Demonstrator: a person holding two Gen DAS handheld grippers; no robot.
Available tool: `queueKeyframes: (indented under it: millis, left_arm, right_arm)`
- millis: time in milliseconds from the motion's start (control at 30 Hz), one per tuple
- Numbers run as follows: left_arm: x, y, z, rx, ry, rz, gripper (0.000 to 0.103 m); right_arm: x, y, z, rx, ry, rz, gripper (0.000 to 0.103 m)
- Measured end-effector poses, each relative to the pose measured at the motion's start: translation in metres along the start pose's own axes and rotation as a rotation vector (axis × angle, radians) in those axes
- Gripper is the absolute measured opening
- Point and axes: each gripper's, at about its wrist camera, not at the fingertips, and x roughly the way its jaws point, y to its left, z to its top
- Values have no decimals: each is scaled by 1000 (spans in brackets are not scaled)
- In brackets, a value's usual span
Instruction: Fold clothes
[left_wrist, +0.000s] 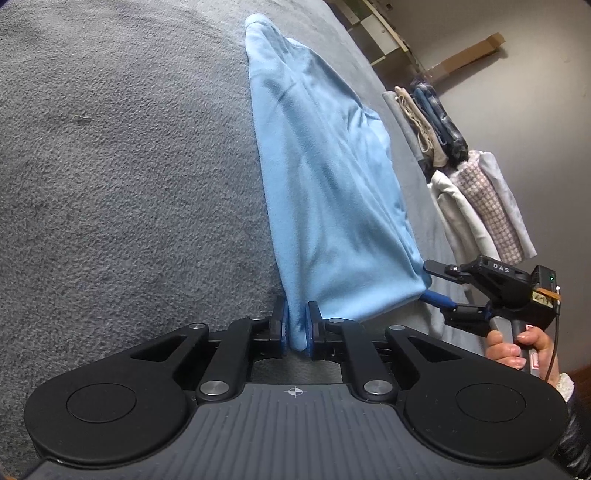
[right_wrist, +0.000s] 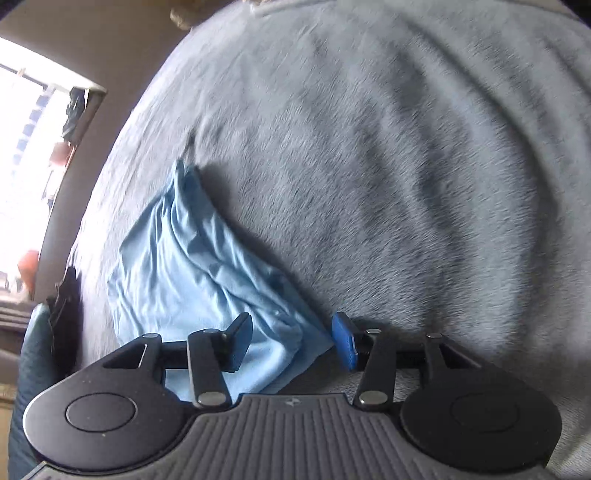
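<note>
Here the light blue garment (left_wrist: 325, 177) lies folded lengthwise into a long strip on a grey fleece blanket (left_wrist: 122, 155), its far end tapering away and its near end lifted off the surface. The left hand-held gripper (left_wrist: 295, 332) is clamped on the near corner, blue pads pressing a bunched fold of cloth between them. The right hand-held gripper (right_wrist: 291, 341) has its jaws spread wide, the other near corner of the garment lying loose between them, touching neither pad firmly; a hand (left_wrist: 517, 349) holds its handle. Beyond the garment, along the blanket's right edge, sit stacks of folded clothes (left_wrist: 476, 195) in white, checked pink, beige and dark plaid.
</note>
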Motion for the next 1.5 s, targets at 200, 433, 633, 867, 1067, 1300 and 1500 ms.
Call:
queueKeyframes:
  millis: [200, 433, 633, 867, 1067, 1300, 1500]
  left_arm:
    - [3, -3, -3, 42, -36, 42, 4]
    - [-16, 4, 1, 59, -39, -36, 1]
    - [-15, 12, -2, 96, -19, 18, 3]
    - [-27, 20, -7, 128, -64, 47, 9]
    - [-53, 12, 3, 179, -240, 65, 11]
    - [-3, -30, 0, 391, -163, 81, 11]
    - [8, -18, -11, 397, -121, 124, 11]
  right_arm:
    - [7, 5, -8, -61, 27, 2, 10]
    - [-14, 8, -11, -49, 18, 37, 8]
    - [8, 3, -11, -82, 114, -44, 10]
    - [-22, 10, -6, -182, 99, -108, 46]
    - [-53, 35, -12, -374, -91, -136, 40]
    - [-13, 87, -15, -549, -171, -87, 28]
    - [20, 107, -20, -659, -176, -139, 27]
